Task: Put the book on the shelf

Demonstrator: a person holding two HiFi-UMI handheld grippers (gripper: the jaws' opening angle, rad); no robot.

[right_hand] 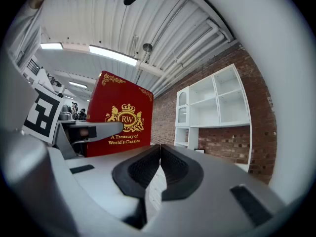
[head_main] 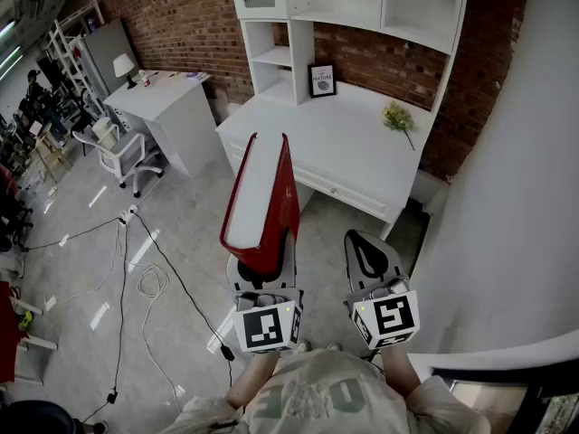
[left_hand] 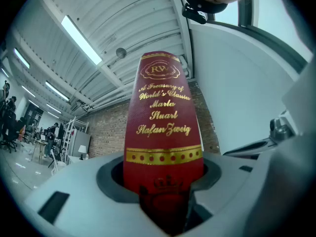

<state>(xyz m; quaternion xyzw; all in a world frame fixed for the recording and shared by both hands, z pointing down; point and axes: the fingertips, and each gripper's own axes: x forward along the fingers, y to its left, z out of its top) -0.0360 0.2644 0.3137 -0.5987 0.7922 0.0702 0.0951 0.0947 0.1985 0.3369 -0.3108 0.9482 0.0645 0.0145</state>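
A thick red book [head_main: 262,202] with gold lettering stands upright in my left gripper [head_main: 264,274], which is shut on its lower end. Its spine [left_hand: 163,122] fills the left gripper view between the two jaws. My right gripper [head_main: 371,259] hangs beside it on the right, shut with its dark pads touching and nothing between them. The book's front cover [right_hand: 121,117] shows at the left of the right gripper view. The white shelf unit [head_main: 362,7] stands against the brick wall ahead, above a white desk [head_main: 335,143]; its open compartments [right_hand: 217,105] also show from the right gripper.
A framed picture [head_main: 322,80] and a small bunch of flowers [head_main: 398,117] sit on the desk. A second white desk with a lamp [head_main: 124,66] stands at the left with a chair [head_main: 122,156]. Cables [head_main: 149,283] lie on the floor. A white wall [head_main: 525,197] rises on the right.
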